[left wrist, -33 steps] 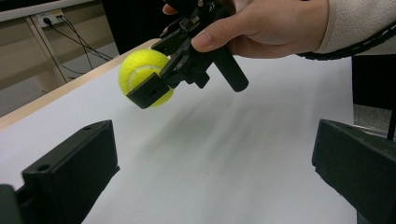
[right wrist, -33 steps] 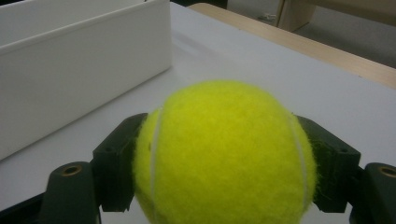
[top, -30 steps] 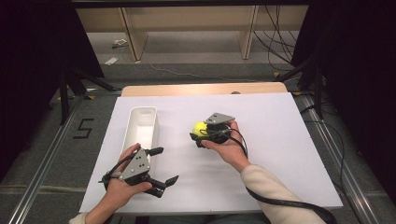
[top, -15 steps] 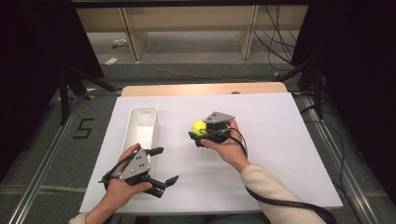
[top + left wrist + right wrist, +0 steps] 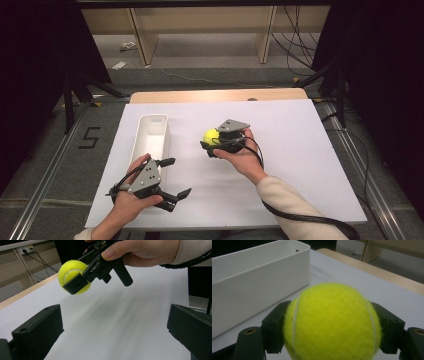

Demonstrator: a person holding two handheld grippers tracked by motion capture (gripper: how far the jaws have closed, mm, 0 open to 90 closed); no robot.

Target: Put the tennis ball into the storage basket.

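A yellow tennis ball (image 5: 211,136) (image 5: 332,322) (image 5: 71,272) is clamped between the jaws of my right gripper (image 5: 212,141), held a little above the white table (image 5: 300,150) near its middle. The right gripper (image 5: 80,281) also appears in the left gripper view, shut on the ball. A long white bin (image 5: 151,137) (image 5: 249,287) lies to the left of the ball, with nothing seen inside. My left gripper (image 5: 175,177) rests near the table's front left, its jaws wide apart with nothing between them.
The white board covers a wooden table (image 5: 215,95) whose far edge shows behind. Wooden shelving legs (image 5: 142,35) and cables (image 5: 295,45) lie on the floor beyond. Dark stands flank both sides.
My right gripper with the ball has edged slightly left toward the bin. The left gripper has not moved.
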